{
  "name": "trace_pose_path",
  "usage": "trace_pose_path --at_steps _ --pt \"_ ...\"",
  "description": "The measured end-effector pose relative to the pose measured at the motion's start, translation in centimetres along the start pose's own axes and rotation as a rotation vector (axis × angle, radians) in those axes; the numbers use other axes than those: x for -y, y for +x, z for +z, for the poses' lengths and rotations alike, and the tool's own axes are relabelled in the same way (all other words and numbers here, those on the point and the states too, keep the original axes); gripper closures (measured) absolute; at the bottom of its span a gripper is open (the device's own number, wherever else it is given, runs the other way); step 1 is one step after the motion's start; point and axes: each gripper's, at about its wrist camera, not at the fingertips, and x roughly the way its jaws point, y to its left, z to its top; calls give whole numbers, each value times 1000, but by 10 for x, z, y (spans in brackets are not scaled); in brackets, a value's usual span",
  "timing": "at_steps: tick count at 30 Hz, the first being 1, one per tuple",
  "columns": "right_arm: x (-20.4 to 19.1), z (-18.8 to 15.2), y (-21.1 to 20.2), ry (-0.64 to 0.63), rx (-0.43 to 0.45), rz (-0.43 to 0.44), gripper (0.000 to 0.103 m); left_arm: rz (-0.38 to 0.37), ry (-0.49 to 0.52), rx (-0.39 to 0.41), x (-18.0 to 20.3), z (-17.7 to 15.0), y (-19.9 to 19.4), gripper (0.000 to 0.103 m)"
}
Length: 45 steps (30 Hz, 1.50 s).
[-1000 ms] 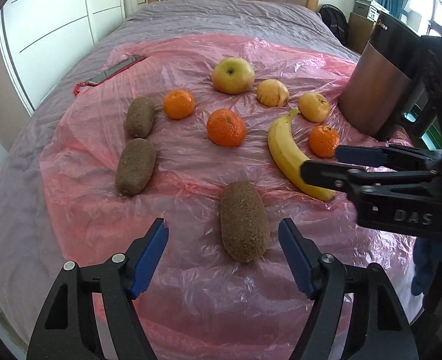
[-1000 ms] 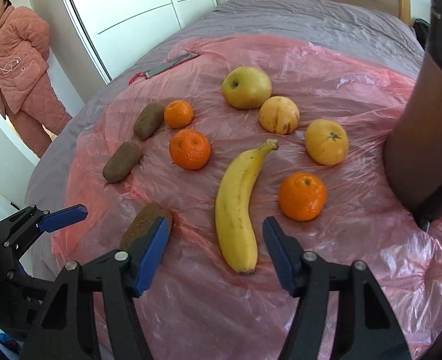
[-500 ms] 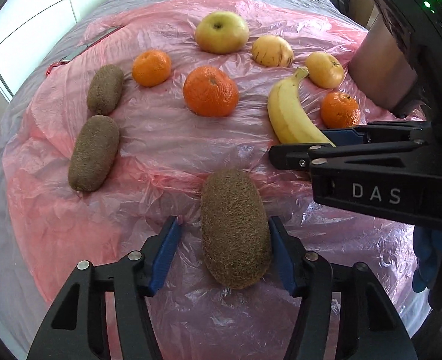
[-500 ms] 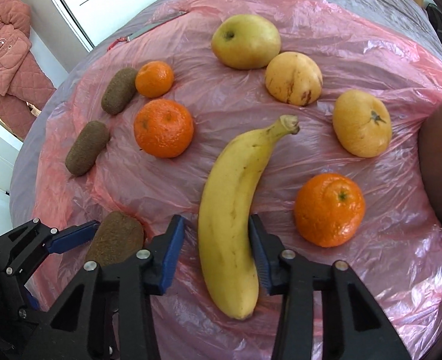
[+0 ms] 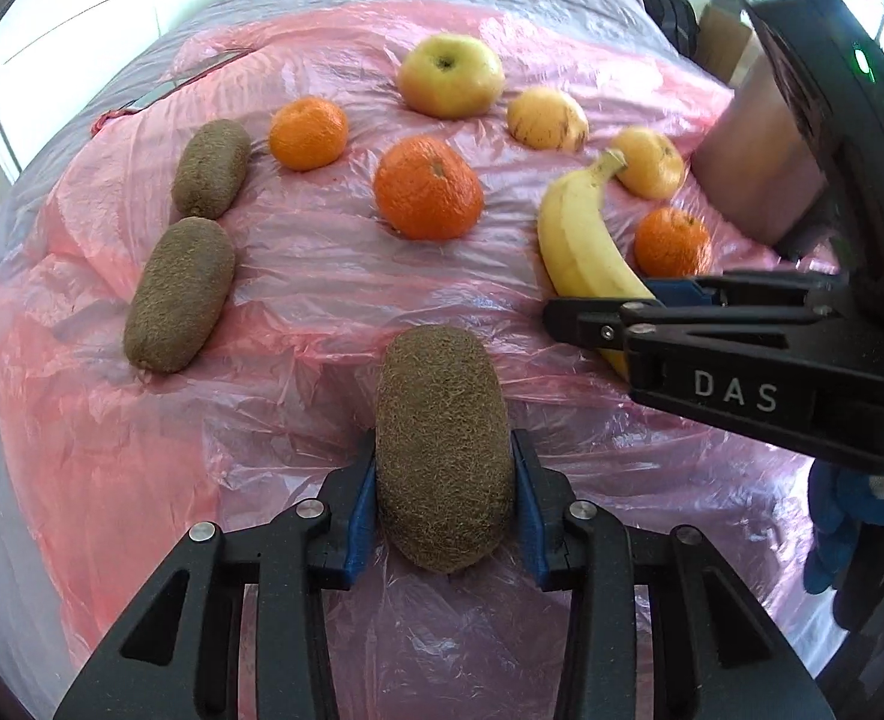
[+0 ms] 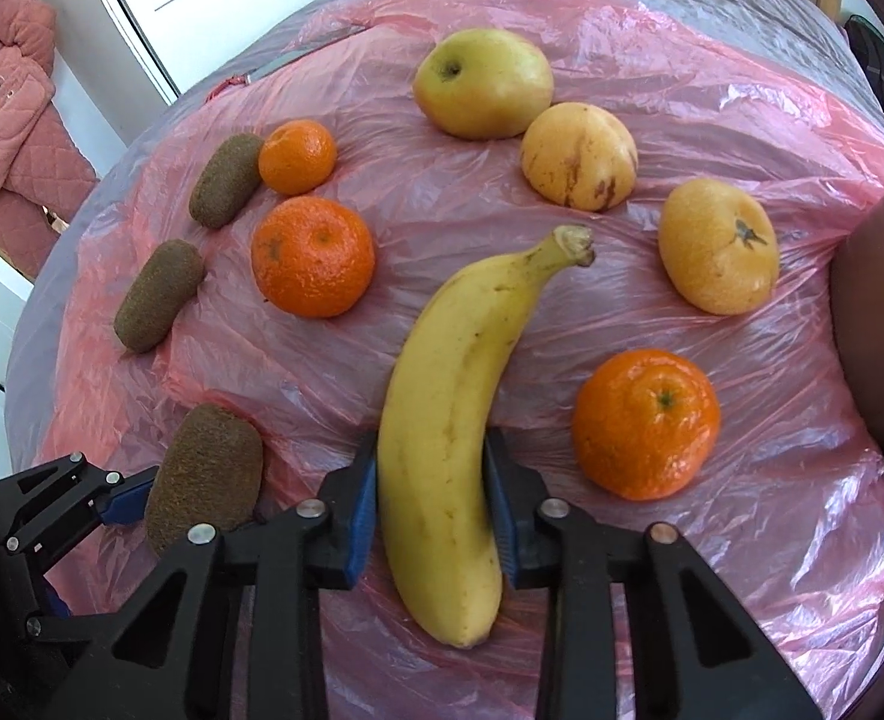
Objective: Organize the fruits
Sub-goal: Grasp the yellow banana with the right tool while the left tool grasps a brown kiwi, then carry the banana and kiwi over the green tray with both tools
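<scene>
Fruit lies on a pink plastic sheet point(image 5: 321, 276) over a bed. My left gripper point(image 5: 445, 492) is shut on the near brown kiwi point(image 5: 442, 444), blue pads against both its sides; the kiwi also shows in the right wrist view point(image 6: 204, 474). My right gripper point(image 6: 432, 498) is shut on the yellow banana point(image 6: 454, 408), pads on both sides of its lower half; the banana also shows in the left wrist view point(image 5: 580, 246). Two more kiwis point(image 5: 180, 294) point(image 5: 210, 168) lie at the left. Three mandarins point(image 6: 312, 255) point(image 6: 297, 156) point(image 6: 646, 423) lie around.
A green-yellow apple point(image 6: 484, 90) and two yellow fruits point(image 6: 580, 156) point(image 6: 718, 246) lie at the back. A brown cylindrical container point(image 5: 760, 168) stands at the right edge. A flat tool point(image 5: 171, 84) lies at the far left of the sheet.
Both grippers moved down and forward and closed: the left one onto the near kiwi, the right one onto the banana.
</scene>
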Motion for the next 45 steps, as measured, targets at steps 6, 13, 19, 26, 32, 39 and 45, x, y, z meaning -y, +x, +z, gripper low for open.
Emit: trace_pose_path --at_steps 6,13,19,26,32,39,45 --pt "-4 -7 -25 -6 44 12 95 -46 -72 44 -12 -1 -19 69" --pt "-17 -15 -54 -4 82 29 95 -53 -100 84 -18 -7 -46 69" --pt "-24 -26 -82 2 118 43 95 -47 -90 121 -17 -12 -69 69" --pt "-18 -62 -123 13 155 50 95 -64 -59 162 -3 -20 -104 69" --pt "5 -101 -162 51 196 37 95 -119 7 180 32 -20 -128 69" --pt "53 -139 -213 138 267 -21 95 -220 113 190 97 -11 -146 69" --pt "107 -154 -251 205 316 -100 95 -292 218 187 165 1 -152 69"
